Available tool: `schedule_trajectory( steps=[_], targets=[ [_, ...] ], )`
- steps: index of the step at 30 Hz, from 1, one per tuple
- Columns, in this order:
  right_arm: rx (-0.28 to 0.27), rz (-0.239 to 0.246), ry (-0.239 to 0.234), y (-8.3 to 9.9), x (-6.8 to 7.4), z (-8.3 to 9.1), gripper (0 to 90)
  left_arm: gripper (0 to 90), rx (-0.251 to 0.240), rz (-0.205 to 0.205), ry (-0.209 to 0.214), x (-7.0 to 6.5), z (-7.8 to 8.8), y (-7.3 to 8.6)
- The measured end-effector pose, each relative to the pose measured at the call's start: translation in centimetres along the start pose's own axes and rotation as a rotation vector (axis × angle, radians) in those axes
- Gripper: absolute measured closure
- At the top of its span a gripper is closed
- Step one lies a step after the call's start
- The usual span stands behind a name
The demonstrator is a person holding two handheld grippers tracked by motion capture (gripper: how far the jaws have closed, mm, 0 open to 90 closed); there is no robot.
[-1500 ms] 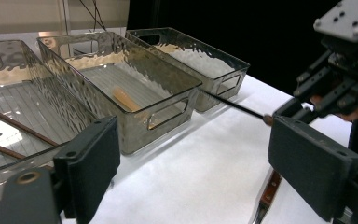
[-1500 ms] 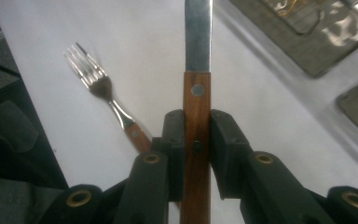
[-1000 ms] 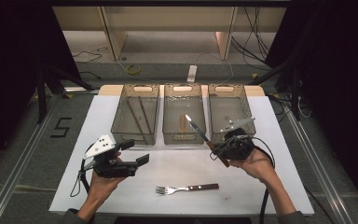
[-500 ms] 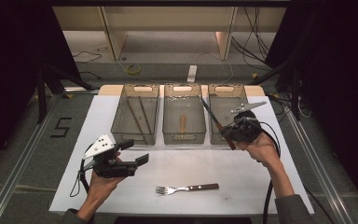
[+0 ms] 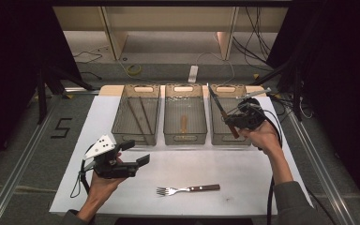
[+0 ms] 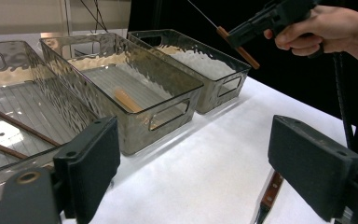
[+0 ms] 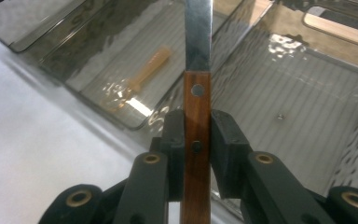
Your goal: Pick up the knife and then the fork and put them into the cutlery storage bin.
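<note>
White table (image 5: 262, 183) first, then three clear bins in a row along its far side. The right bin (image 5: 229, 133) sits directly below the right gripper (image 5: 230, 121), and looks empty in the right gripper view. The middle bin (image 5: 184, 133) holds one pale wooden piece (image 7: 142, 74), up and left of the right jaws in the right gripper view. The left bin (image 5: 136, 133) holds two thin dark sticks (image 5: 140, 115).

The right gripper's jaws are clamped on the knife (image 7: 197, 107), pads on the brown wooden handle at its lower rivet, with the blade running straight out past the jaw tips (handle end sticks out behind). The left gripper (image 5: 140, 152) has jaws wide apart, nothing between them, resting low over the table. The fork (image 5: 187, 189) lies flat just below those open jaws.

Handling guess: the knife is light and stiff, with a smooth steel blade likely to slip and a grippier wood handle. Mid-handle hold looks right, since the flat sides suit the pads. The fork is likely similar, so take it by the wooden handle.
</note>
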State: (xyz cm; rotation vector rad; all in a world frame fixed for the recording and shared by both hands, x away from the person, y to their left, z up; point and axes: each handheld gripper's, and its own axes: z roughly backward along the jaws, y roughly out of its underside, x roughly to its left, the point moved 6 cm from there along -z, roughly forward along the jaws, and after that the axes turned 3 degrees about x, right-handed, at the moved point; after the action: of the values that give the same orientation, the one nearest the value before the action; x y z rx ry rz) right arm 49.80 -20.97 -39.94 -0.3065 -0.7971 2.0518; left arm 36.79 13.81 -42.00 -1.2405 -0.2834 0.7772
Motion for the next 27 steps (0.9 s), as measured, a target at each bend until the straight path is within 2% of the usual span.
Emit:
schedule_trajectory(
  steps=[13,27],
  targets=[
    [0.034,-0.076,0.053,-1.6,-2.8,-1.3,76.9,16.4,-0.002,0.003,0.001,0.0,0.0,0.0],
    [0.065,-0.129,0.09,-2.3,-4.3,-2.9,76.9,16.4,-0.002,-0.002,0.002,-0.1,0.0,-0.1]
  ],
)
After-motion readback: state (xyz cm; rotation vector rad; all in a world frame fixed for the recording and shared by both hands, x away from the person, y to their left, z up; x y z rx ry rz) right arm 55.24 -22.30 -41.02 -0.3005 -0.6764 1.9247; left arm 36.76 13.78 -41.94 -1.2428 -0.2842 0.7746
